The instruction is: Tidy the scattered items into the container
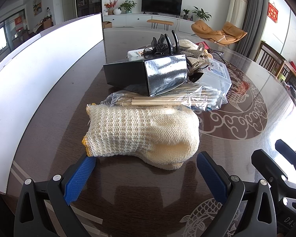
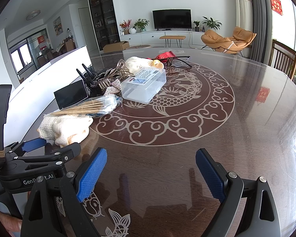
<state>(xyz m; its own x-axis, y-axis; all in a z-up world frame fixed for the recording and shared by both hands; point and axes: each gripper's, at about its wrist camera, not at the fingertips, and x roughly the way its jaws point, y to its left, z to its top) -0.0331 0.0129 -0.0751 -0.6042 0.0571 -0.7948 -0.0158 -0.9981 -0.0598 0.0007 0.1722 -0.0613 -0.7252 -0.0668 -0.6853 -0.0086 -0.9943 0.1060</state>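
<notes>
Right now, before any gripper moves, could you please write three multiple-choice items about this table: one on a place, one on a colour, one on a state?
1. What does the black box partly rest on?
A. the bag of wooden sticks
B. the orange chair
C. the television

2. What colour are the gripper pads?
A. red
B. blue
C. green

3. How is the left gripper?
A. shut on the knitted glove
B. shut on nothing
C. open, just short of the glove

Answers: 1 A, the box's front edge overlaps the bag. 2 B, both wrist views show blue textured pads. 3 C, the fingers stand wide apart with the glove just ahead of them.
</notes>
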